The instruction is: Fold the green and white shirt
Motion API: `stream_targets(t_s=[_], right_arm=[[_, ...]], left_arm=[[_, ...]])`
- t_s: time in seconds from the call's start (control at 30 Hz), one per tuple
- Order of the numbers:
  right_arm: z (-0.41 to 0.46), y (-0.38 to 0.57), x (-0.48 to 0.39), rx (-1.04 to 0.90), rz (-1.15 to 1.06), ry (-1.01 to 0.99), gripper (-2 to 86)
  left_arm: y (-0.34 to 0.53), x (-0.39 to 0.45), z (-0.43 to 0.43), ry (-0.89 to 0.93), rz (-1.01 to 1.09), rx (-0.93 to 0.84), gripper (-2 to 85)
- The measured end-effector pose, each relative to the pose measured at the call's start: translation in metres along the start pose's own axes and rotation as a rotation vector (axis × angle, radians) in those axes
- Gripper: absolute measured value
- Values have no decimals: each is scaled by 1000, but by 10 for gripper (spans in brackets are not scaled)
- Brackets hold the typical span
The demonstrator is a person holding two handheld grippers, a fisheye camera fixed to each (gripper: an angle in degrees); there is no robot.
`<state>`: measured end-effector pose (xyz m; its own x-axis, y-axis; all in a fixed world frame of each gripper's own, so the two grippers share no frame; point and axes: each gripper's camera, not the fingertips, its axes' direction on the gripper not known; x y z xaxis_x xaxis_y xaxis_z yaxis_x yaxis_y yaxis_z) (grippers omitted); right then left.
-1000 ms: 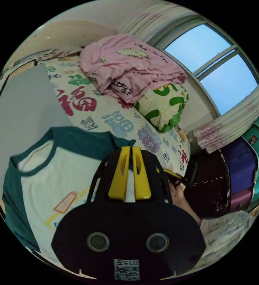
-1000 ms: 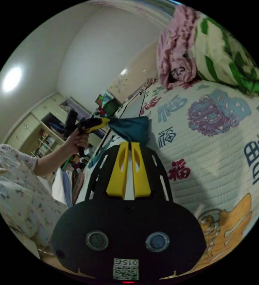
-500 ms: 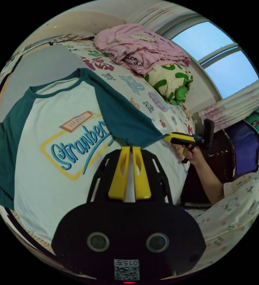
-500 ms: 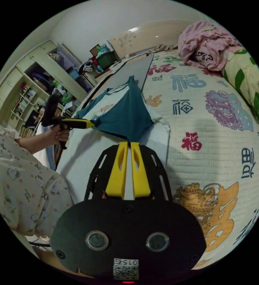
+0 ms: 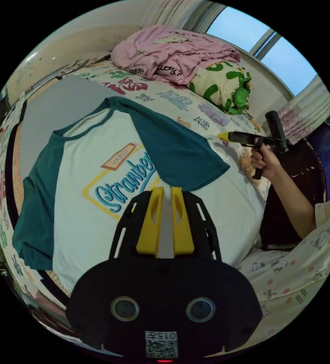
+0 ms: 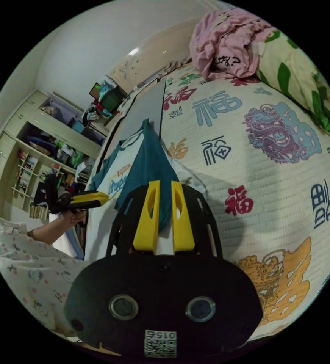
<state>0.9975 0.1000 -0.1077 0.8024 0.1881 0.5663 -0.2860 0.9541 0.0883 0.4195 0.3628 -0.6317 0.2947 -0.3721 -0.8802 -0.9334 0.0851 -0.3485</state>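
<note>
— Shirt (image 5: 96, 182), where was it?
— One green and white shirt lay flat on the bed (image 6: 286, 182) near its edge, just beyond the left gripper (image 5: 165, 189), jaws slightly apart, empty. The right gripper (image 6: 165, 183) hovered over a green sleeve (image 6: 149, 170), jaws parted.
— Anything different between views?
— Right gripper view showed shelves (image 6: 32, 151); left gripper view, a window (image 5: 271, 49).

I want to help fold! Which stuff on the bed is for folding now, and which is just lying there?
For the job:
green and white shirt
left gripper
right gripper

Just lying about:
pink clothes pile
green-patterned pillow
printed bedcover
</note>
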Motion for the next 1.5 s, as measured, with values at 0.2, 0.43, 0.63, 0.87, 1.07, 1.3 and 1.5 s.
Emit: stream_targets(t_s=[0.2,0.43,0.63,0.87,1.07,1.3,1.5], right_arm=[[80,20,90,-116,64,174,40],[91,86,182,-95,21,233,63],[116,118,206,-63,-170,50,75],[240,104,148,-244,-540,-145,86],[375,98,107,-485,-659,-176,95],[508,108,97,-668,-673,-49,113],[614,112,125,-795,-536,39,125]], left_arm=[[42,42,19,65,26,-9,14],[151,60,-9,-29,-28,30,31],[336,-9,-107,-165,-442,226,62],[575,-87,-180,-196,-949,447,76],[641,-108,-154,-144,-1029,521,96],[694,-133,-121,-253,-1041,485,107],[742,-136,-108,-177,-1044,610,79]])
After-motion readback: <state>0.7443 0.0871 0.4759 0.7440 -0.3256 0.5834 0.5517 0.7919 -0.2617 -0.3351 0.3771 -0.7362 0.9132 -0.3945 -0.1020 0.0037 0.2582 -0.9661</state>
